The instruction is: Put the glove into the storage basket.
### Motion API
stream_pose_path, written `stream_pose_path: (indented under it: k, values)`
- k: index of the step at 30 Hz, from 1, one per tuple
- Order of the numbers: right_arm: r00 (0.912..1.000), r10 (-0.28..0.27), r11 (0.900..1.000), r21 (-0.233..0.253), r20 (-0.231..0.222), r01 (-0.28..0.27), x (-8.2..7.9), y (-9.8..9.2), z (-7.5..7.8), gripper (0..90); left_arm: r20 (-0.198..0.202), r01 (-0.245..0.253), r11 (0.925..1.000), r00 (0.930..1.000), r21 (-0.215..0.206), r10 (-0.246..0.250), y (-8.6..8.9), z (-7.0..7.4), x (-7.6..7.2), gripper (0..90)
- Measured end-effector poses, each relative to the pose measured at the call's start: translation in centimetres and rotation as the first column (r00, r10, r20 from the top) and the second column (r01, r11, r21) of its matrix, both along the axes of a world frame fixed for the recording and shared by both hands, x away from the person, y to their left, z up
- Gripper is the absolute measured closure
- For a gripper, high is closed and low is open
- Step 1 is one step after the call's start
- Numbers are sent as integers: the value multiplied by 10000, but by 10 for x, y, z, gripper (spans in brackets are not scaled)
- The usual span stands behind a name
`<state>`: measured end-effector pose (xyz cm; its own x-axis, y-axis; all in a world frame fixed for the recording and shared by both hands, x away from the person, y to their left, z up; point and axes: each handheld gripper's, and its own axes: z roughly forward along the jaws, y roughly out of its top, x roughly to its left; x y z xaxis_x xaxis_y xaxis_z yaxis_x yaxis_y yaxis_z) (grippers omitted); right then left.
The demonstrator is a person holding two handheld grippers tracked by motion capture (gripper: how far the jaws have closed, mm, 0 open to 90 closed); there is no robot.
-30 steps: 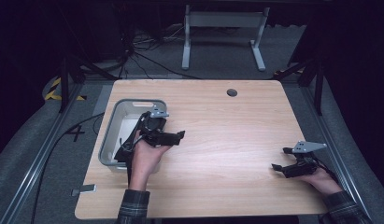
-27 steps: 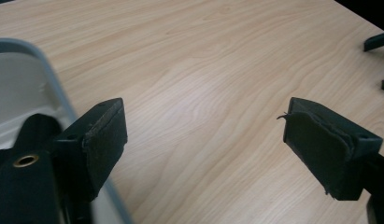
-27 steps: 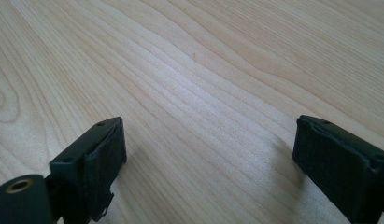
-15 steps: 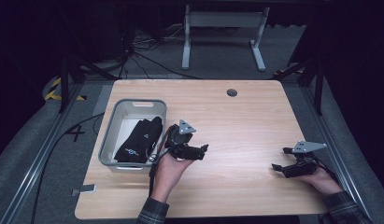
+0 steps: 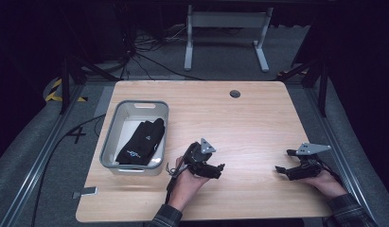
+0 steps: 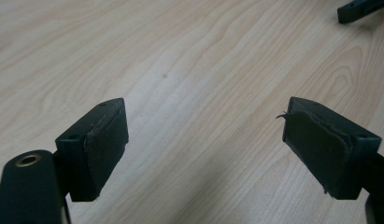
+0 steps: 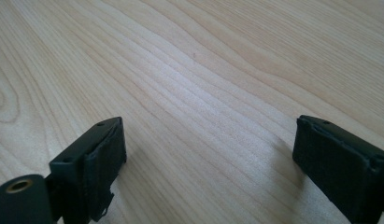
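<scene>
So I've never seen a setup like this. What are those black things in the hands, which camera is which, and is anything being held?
A person holds two hand-held clamps. In the high view over the wooden table, the left gripper is near the middle and the right gripper near the right edge. The other two pictures come from cameras riding on each gripper, looking along its black jaws: left gripper, right gripper. Both stand open over bare wood, holding nothing. A grey bin at the left holds a black glove.

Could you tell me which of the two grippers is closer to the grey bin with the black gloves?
The left gripper, held near the table's middle, just right of the bin holding the gloves. The right gripper sits far off by the right edge.
</scene>
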<state>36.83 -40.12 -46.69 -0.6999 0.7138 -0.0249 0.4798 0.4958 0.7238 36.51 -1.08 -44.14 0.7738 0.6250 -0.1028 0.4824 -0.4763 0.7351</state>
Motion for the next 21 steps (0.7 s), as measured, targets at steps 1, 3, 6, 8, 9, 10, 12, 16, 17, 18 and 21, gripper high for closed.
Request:
stream_pose_path:
  k: [1, 3, 6, 8, 9, 10, 12, 16, 17, 18, 21]
  values:
    - [10000, 2, 10000, 3, 1, -2, 0, 0, 0, 102, 2, 28, 10000, 10000, 64, -28, -2, -2, 0, 145]
    - [10000, -4, 10000, 0, -7, 4, 0, 0, 0, 102, -104, 161, 9995, 9998, 260, -159, -6, -7, -1, 145]
    - [10000, 2, 10000, 1, 0, -2, 0, 0, 0, 102, -58, 328, 9976, 9995, 617, -325, -12, -13, -2, 142]
    - [10000, 9, 10000, -4, 0, -9, 0, 0, 0, 100, -89, 334, 9970, 9994, 702, -328, -14, -17, -1, 142]
    - [10000, 9, 10000, -7, 0, -9, 0, 0, 0, 99, -139, 344, 9967, 9993, 739, -334, -15, -19, -1, 142]
    - [10000, 10, 10000, -7, 1, -10, 0, 0, 0, 99, -177, 395, 9953, 9991, 886, -381, -16, -21, -1, 142]
    - [10000, 14, 10000, -9, -3, -14, 0, 0, 0, 99, -144, 390, 9930, 9992, 1113, -376, -18, -24, -1, 142]
    - [10000, 32, 10000, -5, -5, -32, 0, 0, 0, 96, -19, 458, 9908, 9989, 1277, -459, -19, -27, -1, 129]
    - [10000, 33, 10000, -6, -4, -33, 0, 0, 0, 96, 0, 494, 9907, 9988, 1264, -498, -19, -28, -1, 121]
    - [10000, 33, 10000, -6, -3, -33, 0, 0, 0, 96, 43, 524, 9910, 9986, 1232, -534, -19, -29, -1, 101]
    - [10000, 35, 10000, -3, -4, -35, 0, 0, 0, 96, 149, 553, 9920, 9982, 1137, -573, -19, -31, -2, 49]
